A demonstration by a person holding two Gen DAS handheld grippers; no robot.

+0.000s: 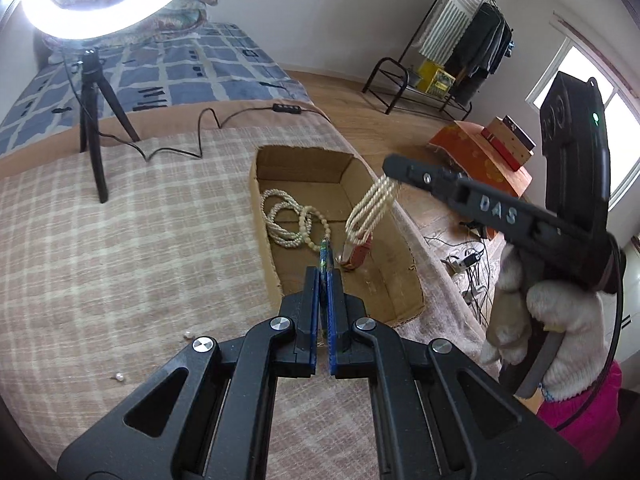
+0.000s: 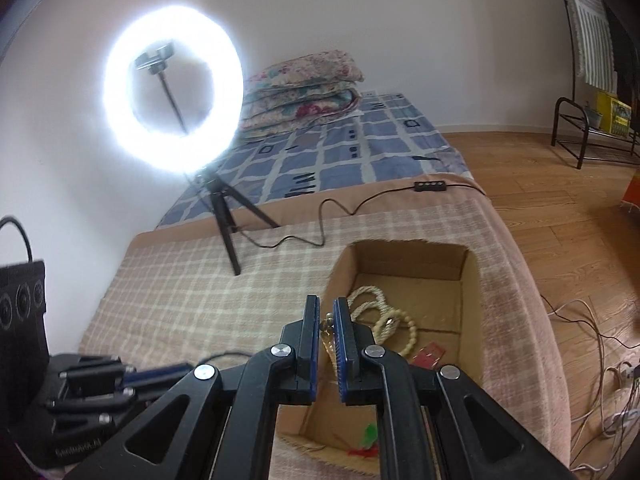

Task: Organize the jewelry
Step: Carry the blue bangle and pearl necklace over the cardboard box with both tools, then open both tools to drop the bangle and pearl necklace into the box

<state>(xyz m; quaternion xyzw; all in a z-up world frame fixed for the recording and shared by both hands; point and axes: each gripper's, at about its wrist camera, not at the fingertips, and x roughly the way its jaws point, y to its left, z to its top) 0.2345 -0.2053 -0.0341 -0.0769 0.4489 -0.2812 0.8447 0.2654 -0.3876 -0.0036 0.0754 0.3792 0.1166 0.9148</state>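
An open cardboard box (image 1: 390, 280) sits on the plaid-covered bed. Inside lie a coiled pearl rope (image 1: 280, 220), a cream bead string (image 1: 316, 224) and a red-brown piece (image 1: 358, 256). My left gripper (image 1: 324, 270) is shut on a thin green-blue piece (image 1: 323, 258) over the box's near edge. My right gripper (image 1: 394, 178) comes in from the right, shut on a multi-strand pearl bracelet (image 1: 370, 210) that hangs over the box. In the right wrist view my right gripper (image 2: 327, 312) pinches the bracelet's strands (image 2: 329, 340) above the box (image 2: 472, 304).
A ring light on a black tripod (image 1: 94, 128) stands on the bed behind the box, its cable (image 1: 208, 120) trailing right. Loose pearls (image 1: 119, 377) lie on the blanket near left. The bed edge drops to a wooden floor with tangled cables (image 1: 468, 264) on the right.
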